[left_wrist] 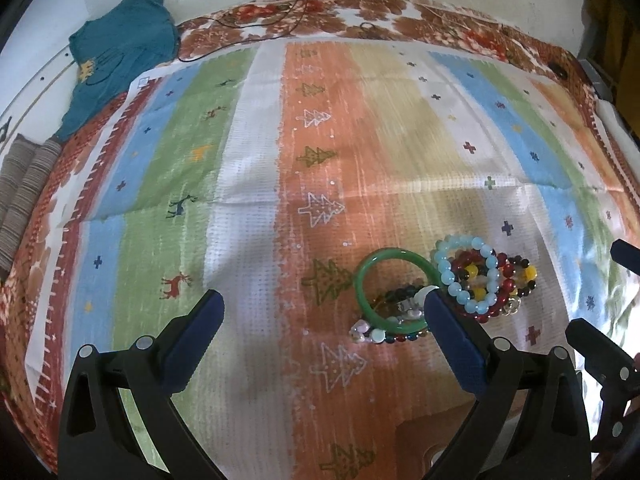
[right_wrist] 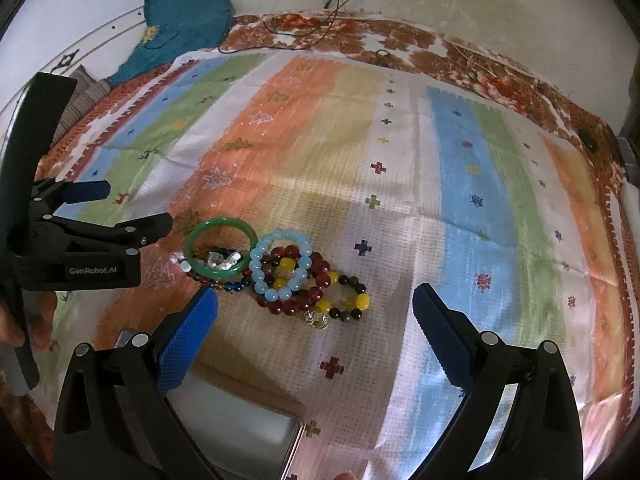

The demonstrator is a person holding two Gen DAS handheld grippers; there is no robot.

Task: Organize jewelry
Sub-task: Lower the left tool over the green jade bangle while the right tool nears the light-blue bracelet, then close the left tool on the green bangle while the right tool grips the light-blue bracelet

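Observation:
A pile of bracelets lies on the striped cloth (right_wrist: 460,184). A green bangle (left_wrist: 394,254) (right_wrist: 224,222) rests over a mixed-stone bracelet (left_wrist: 400,306) (right_wrist: 222,260). Beside it a light-blue bead bracelet (left_wrist: 448,280) (right_wrist: 260,276) overlaps dark-red beads (left_wrist: 508,276) (right_wrist: 320,278) and a yellow-and-dark bead bracelet (right_wrist: 352,302). My left gripper (left_wrist: 323,304) (right_wrist: 134,204) is open, its right fingertip just in front of the bangle. My right gripper (right_wrist: 316,298) (left_wrist: 600,292) is open too, hovering near the pile with nothing between its fingers.
A pale box with a brown rim (right_wrist: 248,432) (left_wrist: 432,432) sits under the grippers at the near edge. A teal garment (left_wrist: 120,48) (right_wrist: 184,16) and thin cables (left_wrist: 300,12) lie at the back. Grey folded fabric (left_wrist: 20,200) is far left. A hand (right_wrist: 12,328) holds the left gripper.

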